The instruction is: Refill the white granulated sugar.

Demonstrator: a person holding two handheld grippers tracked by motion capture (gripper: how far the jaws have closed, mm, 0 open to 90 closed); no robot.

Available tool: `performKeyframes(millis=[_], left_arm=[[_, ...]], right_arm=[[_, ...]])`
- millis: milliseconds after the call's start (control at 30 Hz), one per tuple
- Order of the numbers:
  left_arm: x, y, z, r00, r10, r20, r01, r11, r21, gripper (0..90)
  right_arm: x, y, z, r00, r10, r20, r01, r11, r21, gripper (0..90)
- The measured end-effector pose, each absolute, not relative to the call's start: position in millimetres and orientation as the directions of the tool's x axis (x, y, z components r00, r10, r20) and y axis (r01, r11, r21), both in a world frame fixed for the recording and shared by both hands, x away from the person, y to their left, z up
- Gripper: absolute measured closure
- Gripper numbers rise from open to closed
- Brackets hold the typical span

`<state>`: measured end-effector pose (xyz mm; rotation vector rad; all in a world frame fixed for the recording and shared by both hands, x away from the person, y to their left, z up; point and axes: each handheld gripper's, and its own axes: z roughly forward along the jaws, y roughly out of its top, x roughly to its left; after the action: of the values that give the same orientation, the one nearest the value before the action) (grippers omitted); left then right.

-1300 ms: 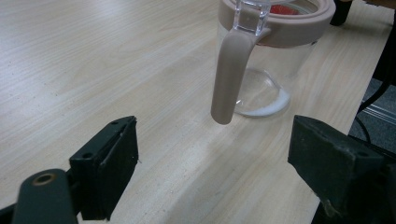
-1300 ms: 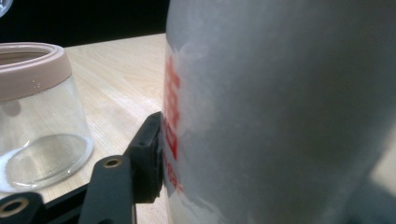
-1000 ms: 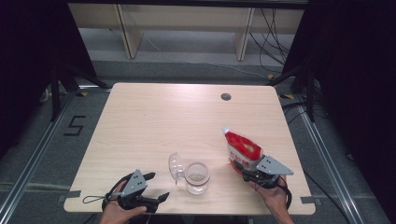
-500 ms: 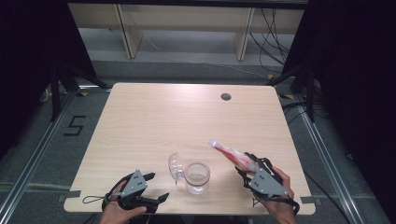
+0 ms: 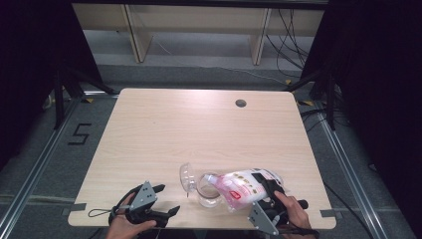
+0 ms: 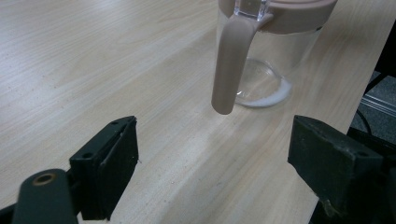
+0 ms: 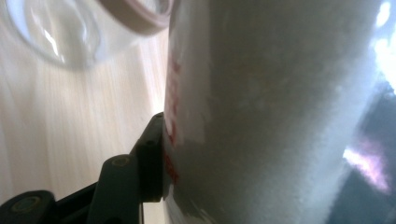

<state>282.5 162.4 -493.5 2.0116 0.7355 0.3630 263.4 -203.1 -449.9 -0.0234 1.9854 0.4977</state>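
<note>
One bag [image 5: 241,186], white and red, clamped in right tool [image 5: 268,196], tipped over the mouth of one clear jug [image 5: 206,189] at near centre of surface [image 5: 199,129]; left tool [image 5: 154,206] near left, jaws apart, empty

lab: black curtains [image 5: 30,59], floor rails [image 5: 35,169], cables [image 5: 291,30]

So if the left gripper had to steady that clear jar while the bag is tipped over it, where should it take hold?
Probably the jar's beige handle. It hangs straight down the near wall, facing the open left gripper, so the fingers could come in level from the near side and close across it.
</note>
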Motion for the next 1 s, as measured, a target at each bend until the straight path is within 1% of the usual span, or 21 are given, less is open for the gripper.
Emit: performKeyframes(millis=[33,133,200,233,267,300,333,367,400,433,467,567,600,633,700,733,767,833,900,967,1000], left_arm=[[282,162,-494,0.772,0.634,-0.041,0.357,-0.379,0.854,15.7],[281,161,-495,0.768,0.638,-0.057,0.37,-0.369,0.852,15.7],[282,161,-495,0.768,0.638,-0.052,0.369,-0.375,0.85,15.7],[282,161,-495,0.768,0.638,-0.052,0.369,-0.375,0.85,15.7],[282,161,-495,0.767,0.639,-0.058,0.373,-0.37,0.851,15.7],[282,161,-495,0.767,0.639,-0.058,0.373,-0.37,0.851,15.7],[282,162,-495,0.766,0.64,-0.057,0.373,-0.371,0.85,15.7],[282,161,-495,0.764,0.642,-0.064,0.376,-0.363,0.852,15.7],[282,161,-495,0.762,0.644,-0.067,0.378,-0.359,0.853,15.7],[282,161,-495,0.761,0.645,-0.067,0.379,-0.358,0.854,15.7],[282,162,-495,0.763,0.643,-0.062,0.378,-0.366,0.85,15.7],[281,161,-496,0.76,0.647,-0.06,0.375,-0.361,0.854,15.7],[282,162,-495,0.765,0.642,-0.048,0.37,-0.377,0.849,15.7],[283,163,-495,0.764,0.644,-0.048,0.373,-0.38,0.846,15.8],[285,166,-495,0.751,0.658,-0.063,0.384,-0.356,0.852,15.8],[287,168,-496,0.746,0.663,-0.071,0.386,-0.342,0.857,15.8],[287,169,-496,0.739,0.67,-0.072,0.39,-0.338,0.857,15.8],[287,170,-496,0.739,0.669,-0.075,0.391,-0.335,0.858,15.8],[287,169,-496,0.742,0.666,-0.074,0.39,-0.339,0.856,15.8],[287,169,-496,0.747,0.663,-0.056,0.383,-0.359,0.851,15.8],[288,169,-496,0.756,0.653,-0.047,0.371,-0.368,0.853,15.8]], right_arm=[[263,-203,-450,-0.458,0.2,-0.866,-0.232,0.914,0.334,47.6],[261,-200,-450,-0.41,0.129,-0.903,-0.233,0.942,0.24,47.7],[261,-198,-449,-0.371,0.038,-0.928,-0.252,0.958,0.14,47.9],[261,-198,-449,-0.371,0.038,-0.928,-0.252,0.958,0.14,47.9],[261,-197,-450,-0.344,-0.011,-0.939,-0.261,0.962,0.084,47.9],[261,-197,-450,-0.344,-0.011,-0.939,-0.261,0.962,0.084,47.9],[261,-197,-447,-0.33,-0.069,-0.941,-0.267,0.964,0.023,48.0],[261,-197,-447,-0.33,-0.069,-0.941,-0.267,0.964,0.023,48.0],[263,-195,-445,-0.309,-0.125,-0.943,-0.289,0.957,-0.032,48.0],[259,-196,-449,-0.329,-0.079,-0.941,-0.233,0.972,0.0,48.1],[261,-194,-446,-0.296,-0.159,-0.942,-0.267,0.961,-0.078,48.1],[259,-193,-449,-0.306,-0.154,-0.939,-0.228,0.97,-0.085,48.3],[262,-192,-448,-0.272,-0.192,-0.943,-0.272,0.955,-0.116,48.3],[262,-190,-445,-0.277,-0.225,-0.934,-0.274,0.95,-0.147,48.4],[262,-190,-444,-0.269,-0.229,-0.936,-0.277,0.949,-0.153,48.5],[260,-191,-447,-0.288,-0.19,-0.938,-0.247,0.962,-0.119,48.5],[260,-191,-447,-0.288,-0.19,-0.938,-0.247,0.962,-0.119,48.5],[261,-190,-443,-0.263,-0.253,-0.931,-0.259,0.948,-0.185,48.7],[260,-191,-446,-0.264,-0.225,-0.938,-0.246,0.956,-0.16,48.7],[261,-191,-444,-0.245,-0.267,-0.932,-0.262,0.944,-0.201,48.8],[260,-192,-445,-0.238,-0.255,-0.937,-0.243,0.95,-0.196,48.9]])
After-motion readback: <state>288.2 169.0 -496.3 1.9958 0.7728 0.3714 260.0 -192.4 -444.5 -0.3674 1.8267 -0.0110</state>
